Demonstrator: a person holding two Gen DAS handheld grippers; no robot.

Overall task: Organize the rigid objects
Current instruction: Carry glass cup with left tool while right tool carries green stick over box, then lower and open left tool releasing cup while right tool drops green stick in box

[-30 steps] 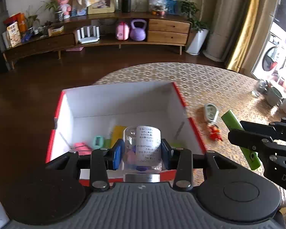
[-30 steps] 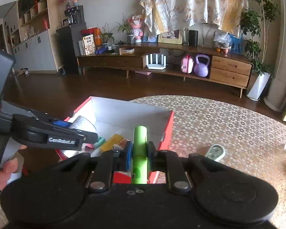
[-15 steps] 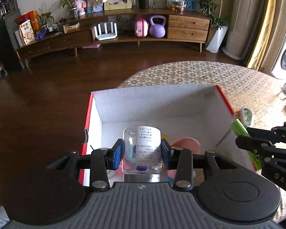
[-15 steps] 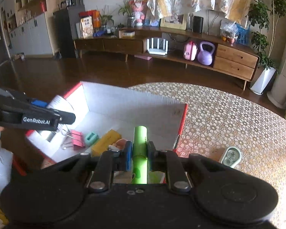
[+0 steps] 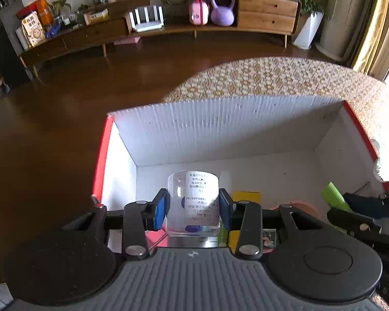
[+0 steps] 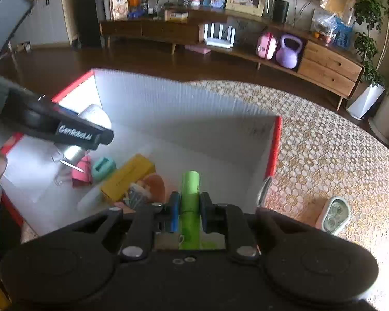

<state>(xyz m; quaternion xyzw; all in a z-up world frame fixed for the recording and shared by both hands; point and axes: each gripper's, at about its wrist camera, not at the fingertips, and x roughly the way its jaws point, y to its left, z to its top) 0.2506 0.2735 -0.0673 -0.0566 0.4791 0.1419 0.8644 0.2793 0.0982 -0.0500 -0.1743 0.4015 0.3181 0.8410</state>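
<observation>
Left gripper [image 5: 193, 206] with clear jar [image 5: 193, 202] now lowered over box [image 5: 220, 127], right gripper [image 6: 189, 211] with green cylinder [image 6: 190, 191] lowered inside box rim

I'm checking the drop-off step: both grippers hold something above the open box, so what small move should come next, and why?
Probably lower a little further, then open. The left gripper is clamped on the clear plastic jar with a printed label, the right gripper on the green cylindrical tube. Both hang over the white box with red edges, above the yellow block and pink clip.
</observation>
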